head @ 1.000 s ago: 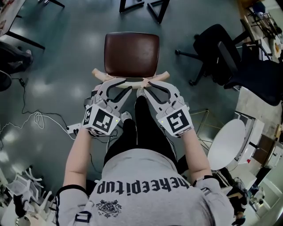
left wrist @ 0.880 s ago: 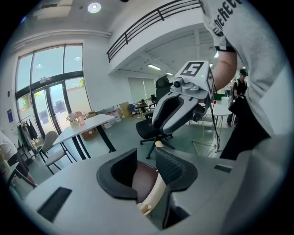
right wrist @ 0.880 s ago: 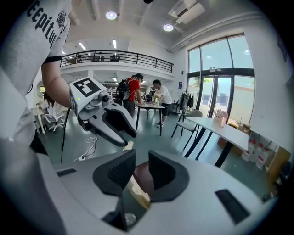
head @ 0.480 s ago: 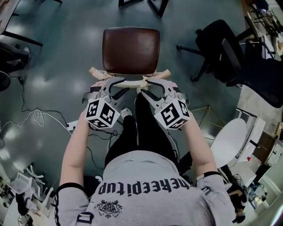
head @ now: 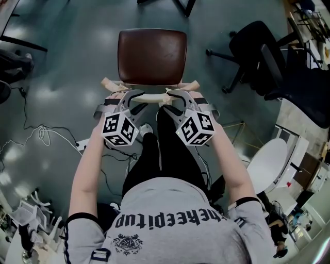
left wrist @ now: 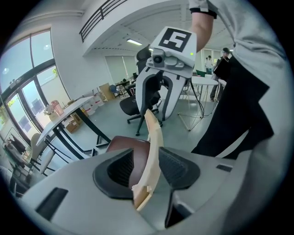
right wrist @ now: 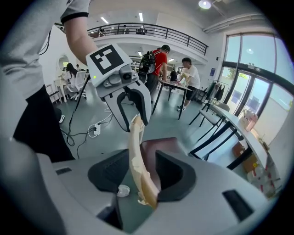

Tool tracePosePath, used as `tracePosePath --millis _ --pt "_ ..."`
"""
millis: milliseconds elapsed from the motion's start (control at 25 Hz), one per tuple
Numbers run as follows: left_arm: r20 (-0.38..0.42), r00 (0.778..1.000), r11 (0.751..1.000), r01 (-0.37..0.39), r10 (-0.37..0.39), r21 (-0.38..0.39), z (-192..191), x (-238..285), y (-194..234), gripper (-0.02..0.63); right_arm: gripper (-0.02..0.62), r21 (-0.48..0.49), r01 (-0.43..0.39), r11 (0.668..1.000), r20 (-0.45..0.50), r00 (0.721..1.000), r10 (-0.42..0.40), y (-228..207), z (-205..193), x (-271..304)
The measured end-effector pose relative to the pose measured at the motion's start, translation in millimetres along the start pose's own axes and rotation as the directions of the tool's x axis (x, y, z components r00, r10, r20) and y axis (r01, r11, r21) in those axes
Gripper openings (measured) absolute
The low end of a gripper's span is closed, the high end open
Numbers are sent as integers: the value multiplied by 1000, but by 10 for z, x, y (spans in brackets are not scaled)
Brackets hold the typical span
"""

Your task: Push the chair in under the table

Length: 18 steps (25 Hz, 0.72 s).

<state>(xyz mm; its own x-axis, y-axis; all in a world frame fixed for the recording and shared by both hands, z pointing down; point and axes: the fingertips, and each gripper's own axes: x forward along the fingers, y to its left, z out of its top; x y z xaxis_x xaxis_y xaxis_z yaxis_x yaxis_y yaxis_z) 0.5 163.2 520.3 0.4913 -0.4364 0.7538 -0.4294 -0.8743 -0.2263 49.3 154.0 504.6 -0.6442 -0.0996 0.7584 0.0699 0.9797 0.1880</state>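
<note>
Chair (head: 152, 55) with a brown padded seat, upright on the grey-green floor (head: 72, 77), straight ahead of the person (head: 170, 221). Not yet under the table (head: 181, 6): only dark legs of that at the top edge of the head view, with bare floor between them and the seat. Along the chair's near side, a pale, curved wooden backrest rail (head: 154, 96).

On that rail, left of its middle, the left tool (head: 133, 99). Set well apart and opening at this moment, straddling the wood. In the left gripper view, brown seat visible through the gap beside one pad. The other pad is close against the rail, whether touching or just clear hard to say. Released, not clamped.

Right of the middle, the right tool (head: 176, 98). Likewise wide and opening, with the rail standing between the pads and its lower end beside one of them. No grip here either.

Side by side and near each other, with the marker cubes (head: 119, 129) turned back toward the person.

Against the head view of a second earlier: cubes drawn closer to the rail and to each other, and rolled to show their markers at a different slant. Seat a little higher in the picture.

Further out: a black office chair (head: 258, 56) to the right, and cables (head: 44, 138) on the floor to the left.
</note>
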Motion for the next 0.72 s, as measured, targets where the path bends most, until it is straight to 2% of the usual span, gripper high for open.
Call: tracePosePath --millis 720 --pt "-120 989 996 84 -82 15 -427 271 -112 181 201 -73 -84 994 -170 983 70 120 -437 391"
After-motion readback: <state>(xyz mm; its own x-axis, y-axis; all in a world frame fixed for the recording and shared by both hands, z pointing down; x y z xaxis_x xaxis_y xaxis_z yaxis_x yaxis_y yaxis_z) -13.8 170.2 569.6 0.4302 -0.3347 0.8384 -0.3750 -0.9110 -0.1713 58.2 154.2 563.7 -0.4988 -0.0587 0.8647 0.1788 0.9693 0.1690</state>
